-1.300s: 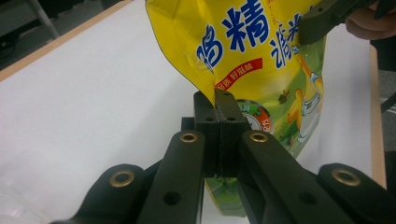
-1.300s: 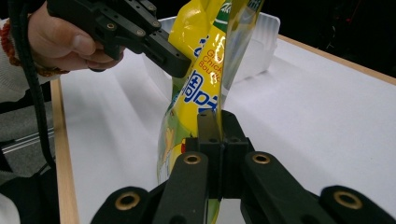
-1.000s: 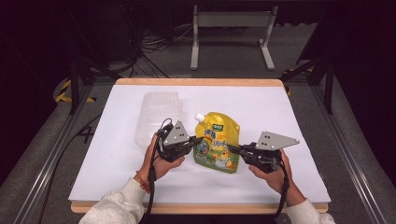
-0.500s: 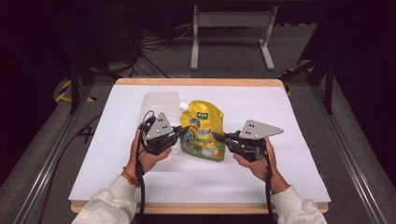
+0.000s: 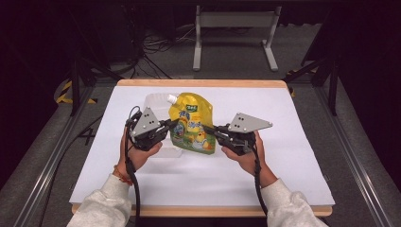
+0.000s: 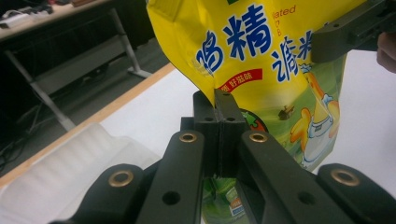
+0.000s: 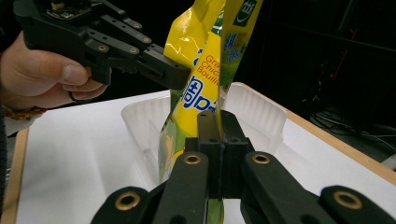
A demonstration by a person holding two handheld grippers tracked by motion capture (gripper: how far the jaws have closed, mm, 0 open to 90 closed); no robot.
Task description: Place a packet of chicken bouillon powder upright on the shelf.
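A: High view, what's there?
B: One yellow pouch (image 5: pixel 191 124) above one clear tray (image 5: pixel 156 101), pinched by two grippers, left gripper (image 5: pixel 169 126) and right gripper (image 5: pixel 212 130).
A: Left gripper view?
B: Jaws clamped on the pouch's edge.
A: Right gripper view?
B: Jaws likewise pinching the pouch.

A wooden table (image 5: pixel 198 83) bears a white sheet (image 5: pixel 293 156) and a clear plastic tray (image 5: pixel 153 101)

Clear tray (image 5: pixel 158 101) close behind yellow pouch (image 5: pixel 191 123); white tabletop (image 5: pixel 293 156) open right and front.
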